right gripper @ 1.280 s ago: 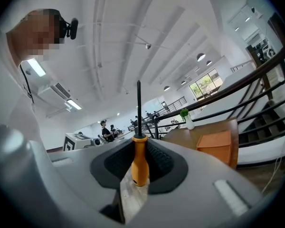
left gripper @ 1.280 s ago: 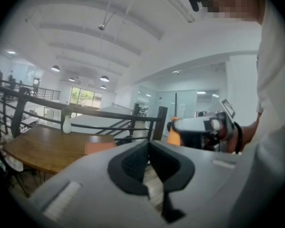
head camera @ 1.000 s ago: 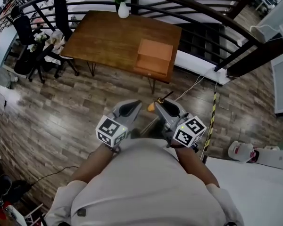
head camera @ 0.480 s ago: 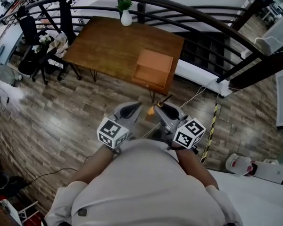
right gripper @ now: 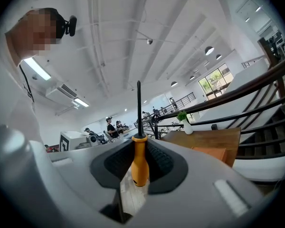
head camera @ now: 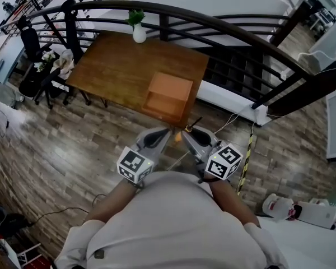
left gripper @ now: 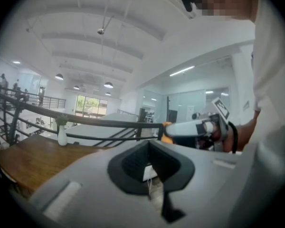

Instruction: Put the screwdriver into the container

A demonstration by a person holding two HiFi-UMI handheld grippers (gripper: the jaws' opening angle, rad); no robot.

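Right gripper point(head camera: 190, 133) is clamped on the orange handle of the screwdriver point(right gripper: 139, 165), its shaft sticking out past the jaws. Left gripper point(head camera: 157, 134) is closed and empty. The container point(head camera: 169, 97) sits on the table point(head camera: 115, 66), well apart ahead of me.

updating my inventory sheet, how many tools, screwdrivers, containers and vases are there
tools: 2 (left tool, right tool)
screwdriver: 1
orange container: 1
white vase with plant: 1
total: 5

- We see open floor point(head camera: 73, 144) between us and the counter point(head camera: 112, 66).
- Its left stretch lies bare; the container point(head camera: 169, 97) sits at its near right corner.
- A vase point(head camera: 139, 33) and a railing point(head camera: 224, 26) bound its far side.
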